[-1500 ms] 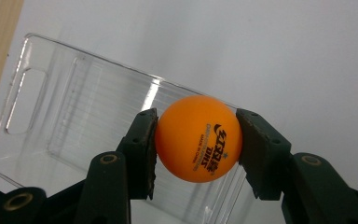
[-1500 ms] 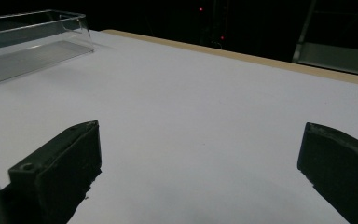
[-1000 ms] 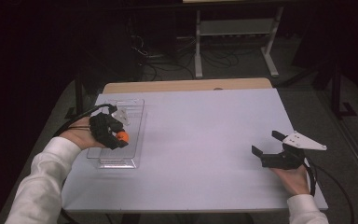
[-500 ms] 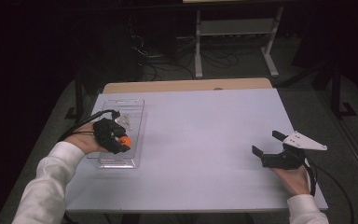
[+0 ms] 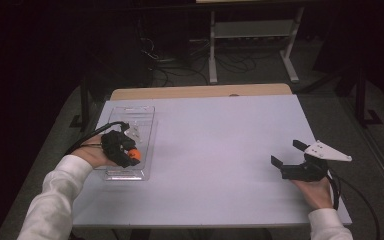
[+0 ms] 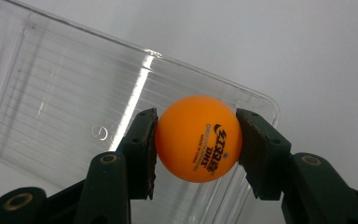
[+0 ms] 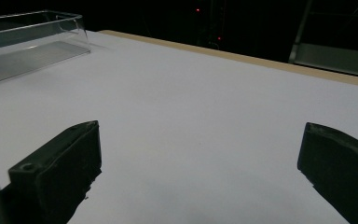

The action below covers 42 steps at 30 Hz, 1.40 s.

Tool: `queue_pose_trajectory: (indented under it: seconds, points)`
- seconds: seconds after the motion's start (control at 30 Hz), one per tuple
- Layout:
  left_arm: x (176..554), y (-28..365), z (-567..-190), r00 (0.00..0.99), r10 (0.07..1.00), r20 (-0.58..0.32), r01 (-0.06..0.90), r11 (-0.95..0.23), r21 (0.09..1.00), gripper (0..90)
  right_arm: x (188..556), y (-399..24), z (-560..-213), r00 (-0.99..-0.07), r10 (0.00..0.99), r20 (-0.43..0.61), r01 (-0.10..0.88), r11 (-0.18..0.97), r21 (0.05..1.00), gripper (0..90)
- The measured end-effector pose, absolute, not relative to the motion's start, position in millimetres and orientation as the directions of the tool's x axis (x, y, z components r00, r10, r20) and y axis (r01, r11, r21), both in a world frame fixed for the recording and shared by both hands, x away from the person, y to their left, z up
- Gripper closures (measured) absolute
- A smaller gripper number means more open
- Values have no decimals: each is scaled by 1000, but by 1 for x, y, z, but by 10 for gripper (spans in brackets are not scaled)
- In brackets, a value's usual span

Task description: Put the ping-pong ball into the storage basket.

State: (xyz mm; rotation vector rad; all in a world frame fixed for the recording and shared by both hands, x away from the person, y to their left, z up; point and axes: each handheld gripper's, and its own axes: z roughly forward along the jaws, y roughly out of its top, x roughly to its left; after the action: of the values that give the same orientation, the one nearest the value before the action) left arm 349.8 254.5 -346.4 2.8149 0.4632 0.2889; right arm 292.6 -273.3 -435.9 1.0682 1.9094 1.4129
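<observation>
An orange ping-pong ball (image 6: 196, 138) with dark print sits pinched between both pads of my left gripper (image 6: 196, 144), over a clear plastic tray (image 6: 65, 112). From above, that left gripper (image 5: 130, 154) hangs over the near half of the tray (image 5: 145, 115) at the table's left, with the orange ball (image 5: 134, 154) at its tip. My right gripper (image 5: 287, 153) rests near the table's right front corner, its jaws wide apart with nothing between them. In the right gripper view the right gripper (image 7: 200, 163) faces bare white tabletop.
The white table (image 5: 220, 150) has a wooden strip along its far edge. The tray's corner (image 7: 70, 28) stands far off in the right gripper view. Behind the table, a white metal stand (image 5: 252, 40) and cables lie on a dark floor.
My left gripper has sunk toward the tray with the ball in it and slid a little nearer the tray's front end. The right gripper has stayed put.
</observation>
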Motion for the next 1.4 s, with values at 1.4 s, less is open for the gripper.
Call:
queue_pose_trajectory:
  seconds: [1.4]
  points:
    - [367,252,-381,924,363,119,318,-904,286,508,293,-273,-436,-549,835,31,285,152,946,0]
